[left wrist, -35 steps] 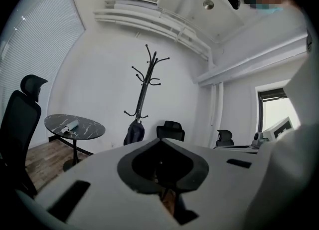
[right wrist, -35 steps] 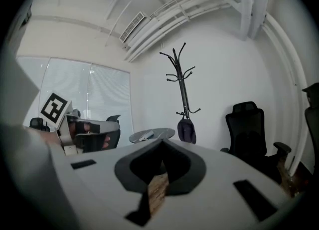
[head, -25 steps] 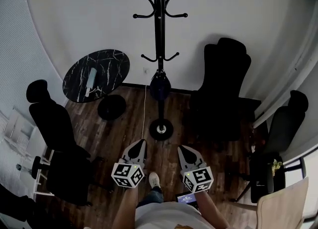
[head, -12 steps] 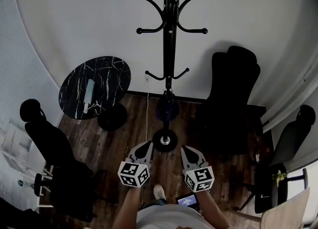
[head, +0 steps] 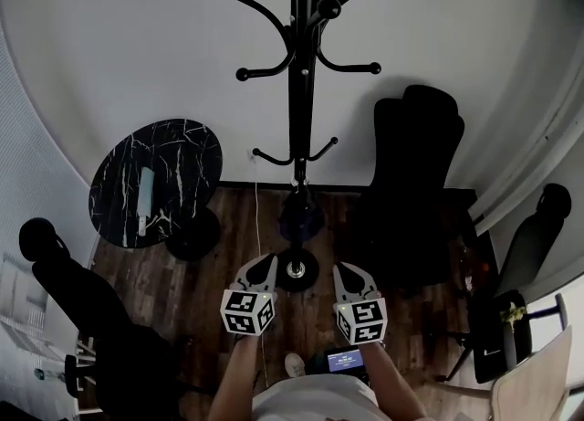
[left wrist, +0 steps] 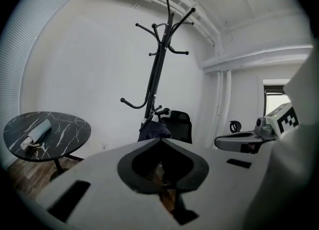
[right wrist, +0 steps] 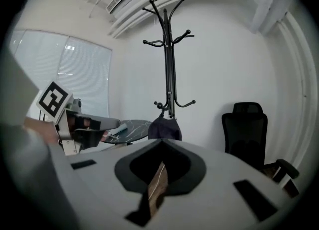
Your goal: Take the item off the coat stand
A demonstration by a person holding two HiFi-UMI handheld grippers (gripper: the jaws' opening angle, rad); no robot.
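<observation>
Left gripper (head: 261, 265) and right gripper (head: 346, 270) held closed and empty, side by side near the foot of the coat stand (head: 299, 90), dark bag (head: 300, 217) hung low on the stand's pole, round marble table (head: 155, 182) set left of the stand, black chair (head: 415, 173) right of it.
</observation>
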